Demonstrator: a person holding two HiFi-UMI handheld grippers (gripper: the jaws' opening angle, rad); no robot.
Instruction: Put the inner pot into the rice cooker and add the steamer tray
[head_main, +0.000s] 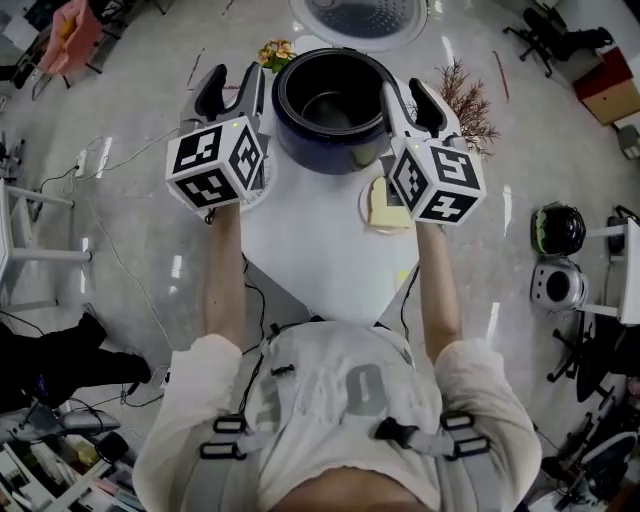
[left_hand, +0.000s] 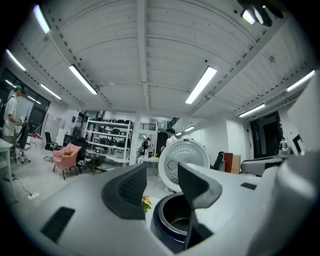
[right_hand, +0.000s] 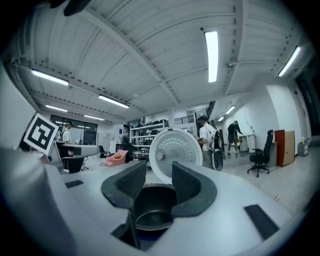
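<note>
now holding nothing in left gripper (head_main: 230, 86) or right gripper (head_main: 412, 101), jaws parted on both. flanking dark blue round rice cooker (head_main: 300, 142), close either side. black round metal inner pot (head_main: 331, 106) seated inside it, between the two claws.

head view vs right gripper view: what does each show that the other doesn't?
Head view only: the white table, a plate with something yellow on it, dried twigs, small flowers, the person's forearms.
Right gripper view only: ceiling lights, shelving, people standing at the back.
Both: the rice cooker with the inner pot in it, its open lid, and the right gripper, jaws apart and empty.
</note>
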